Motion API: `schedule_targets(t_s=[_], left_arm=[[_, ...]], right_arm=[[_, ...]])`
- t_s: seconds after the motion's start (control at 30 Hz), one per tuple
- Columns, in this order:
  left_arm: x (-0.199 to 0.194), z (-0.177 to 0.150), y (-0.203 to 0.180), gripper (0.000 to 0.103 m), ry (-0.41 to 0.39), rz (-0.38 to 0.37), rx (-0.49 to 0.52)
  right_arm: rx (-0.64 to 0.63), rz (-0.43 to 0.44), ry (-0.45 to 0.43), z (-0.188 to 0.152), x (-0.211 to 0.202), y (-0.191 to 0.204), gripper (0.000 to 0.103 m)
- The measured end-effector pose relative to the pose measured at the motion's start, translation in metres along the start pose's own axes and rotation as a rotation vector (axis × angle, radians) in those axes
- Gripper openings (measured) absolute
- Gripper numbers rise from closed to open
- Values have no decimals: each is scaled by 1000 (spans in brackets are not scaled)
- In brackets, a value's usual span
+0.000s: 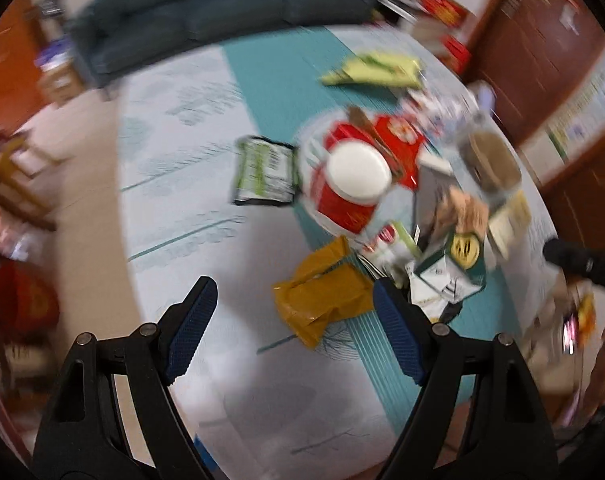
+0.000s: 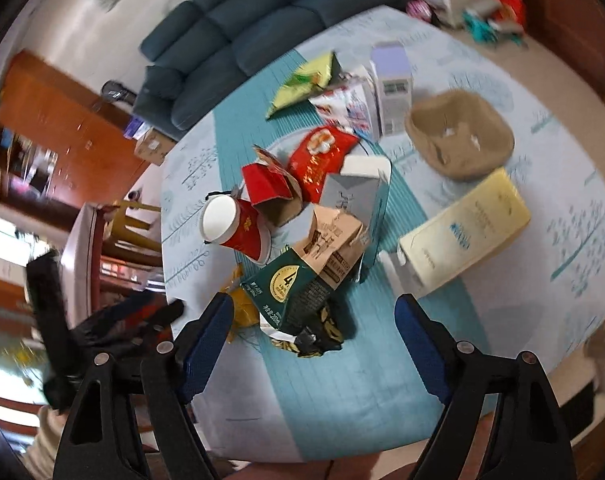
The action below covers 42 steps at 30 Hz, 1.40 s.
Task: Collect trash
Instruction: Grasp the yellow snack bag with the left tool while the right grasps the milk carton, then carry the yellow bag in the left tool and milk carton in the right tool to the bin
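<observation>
Both of your hand-held grippers are over the desk [image 2: 542,152], pointing steeply down at the trash heaped along its teal runner. Your left hand-held gripper [image 1: 294,320] has its jaws spread wide with nothing between the pads; a crumpled mustard-yellow wrapper [image 1: 322,296] lies just ahead, nearer the right-hand finger. Past it sits a red paper cup [image 1: 350,188] with a white lid, a green-and-black packet [image 1: 264,170] to its left, a lime-green snack bag [image 1: 376,68] farther back. That view is smeared with blur, so finer detail is lost.

Your right hand-held gripper [image 2: 314,320] is wide open too, holding nothing. Right between its fingers lies a crushed dark green carton [image 2: 290,288] with black crumpled foil beside it. Behind that leans a torn brown carton [image 2: 332,236], then a red box [image 2: 268,188], a red snack bag [image 2: 318,156] and a pale grey box [image 2: 358,192]. A cream-yellow box [image 2: 466,228] lies off to the right, a brown moulded pulp tray [image 2: 458,136] beyond it.
</observation>
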<state>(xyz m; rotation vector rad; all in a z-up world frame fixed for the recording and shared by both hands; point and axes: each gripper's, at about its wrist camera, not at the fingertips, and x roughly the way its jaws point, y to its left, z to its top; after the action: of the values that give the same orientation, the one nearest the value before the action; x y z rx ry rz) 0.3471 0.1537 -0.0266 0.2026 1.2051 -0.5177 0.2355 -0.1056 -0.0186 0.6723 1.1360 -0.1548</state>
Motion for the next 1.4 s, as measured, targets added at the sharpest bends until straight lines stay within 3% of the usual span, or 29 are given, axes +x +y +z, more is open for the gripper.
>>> schedule_targets(t_s=[0.1, 0.27, 0.43, 0.67, 0.7, 0.77, 0.83, 0.9, 0.97, 1.0, 1.1, 1.17, 1.4], left_arm=[[32, 5, -7, 78, 80, -73, 108], [69, 6, -26, 78, 142, -89, 272], [94, 0, -35, 78, 197, -95, 338], [118, 0, -28, 76, 225, -66, 294], [117, 0, -27, 71, 217, -66, 289], [116, -2, -26, 62, 208, -48, 283], [113, -5, -22, 41, 193, -5, 278], [110, -7, -18, 23, 187, -1, 251], [111, -4, -12, 19, 205, -11, 198], [107, -4, -5, 10, 213, -16, 178], [98, -8, 5, 10, 205, -21, 120], [85, -13, 9, 10, 187, -31, 100], [25, -25, 13, 9, 99, -68, 71]], right_arm=[[53, 14, 35, -1, 10, -5, 84], [130, 28, 74, 0, 20, -13, 84], [208, 68, 114, 5, 36, -16, 84], [271, 81, 169, 21, 75, -10, 84], [281, 81, 173, 22, 79, -10, 83], [315, 89, 190, 24, 89, -13, 72], [347, 115, 201, 24, 97, -14, 66], [372, 133, 199, 24, 100, -16, 64], [375, 133, 194, 23, 100, -15, 63], [379, 140, 191, 22, 100, -16, 63], [368, 144, 157, 20, 92, -16, 55], [345, 160, 146, 20, 86, -12, 38], [222, 173, 75, 12, 39, 4, 38]])
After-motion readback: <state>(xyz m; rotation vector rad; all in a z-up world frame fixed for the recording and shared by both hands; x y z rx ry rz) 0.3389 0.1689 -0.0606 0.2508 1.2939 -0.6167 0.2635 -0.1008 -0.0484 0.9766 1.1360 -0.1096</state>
